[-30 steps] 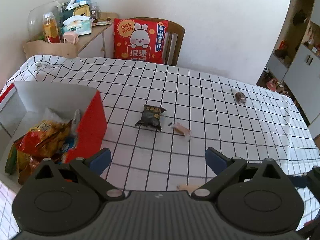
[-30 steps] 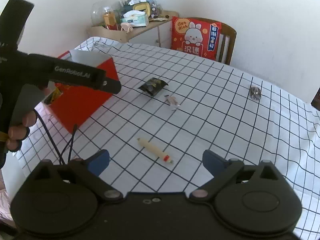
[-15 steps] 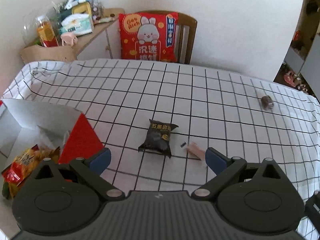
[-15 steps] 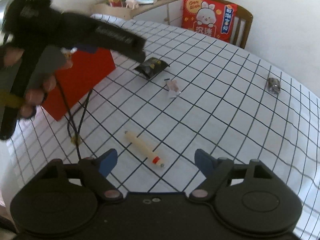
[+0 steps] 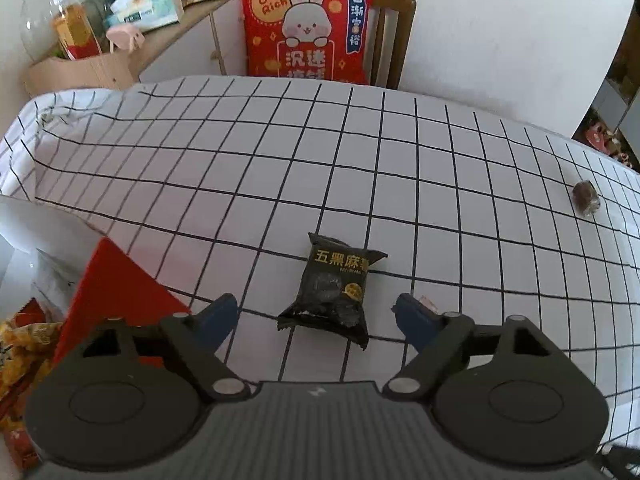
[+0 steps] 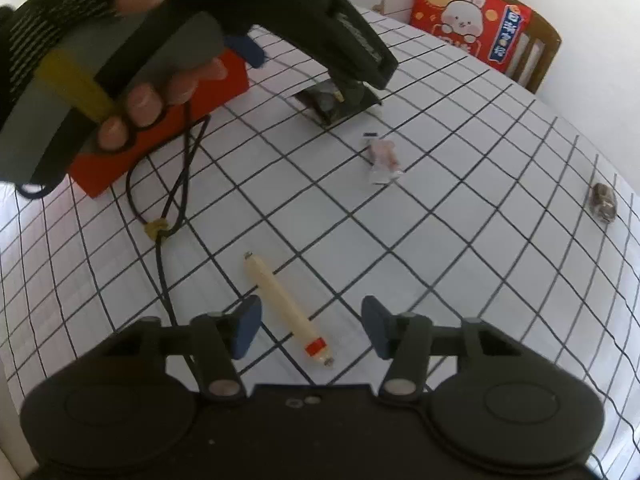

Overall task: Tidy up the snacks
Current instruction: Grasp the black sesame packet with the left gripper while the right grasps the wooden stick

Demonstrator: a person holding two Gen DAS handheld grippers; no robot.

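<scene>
- The left tool (image 5: 316, 314) is angled down at the black foil snack packet with gold lettering (image 5: 334, 286), which lies flat on the white worktop with a black grid cloth (image 5: 280, 160). Its 2 blue-padded jaws stand wide on either side of the packet's near end; they have just been closing a little, but no pad touches the packet and nothing is held.
- The right tool (image 6: 310, 326) hangs over the pale cream sausage stick with a red band near 1 end (image 6: 286, 306). The stick lies slantwise between the 2 jaws, which have just been closing and stand about half open with a gap on each side, so it is not gripped yet.
- My reading is that each tool is lined up on its own snack so both can be picked up together.
- The red cardboard box with a white inside (image 5: 114, 296) sits at the left edge of the worktop, just beside the left tool. It already holds crinkled orange and yellow snack bags (image 5: 22, 340); how many I cannot tell.
- A small pink-and-white wrapped sweet (image 6: 382, 158) and a small brown wrapped sweet (image 6: 604, 202) lie loose on the cloth, well apart, outside the box.
- In the right wrist view a person's hand (image 6: 152, 92) grips the left tool's handle above the box.
</scene>
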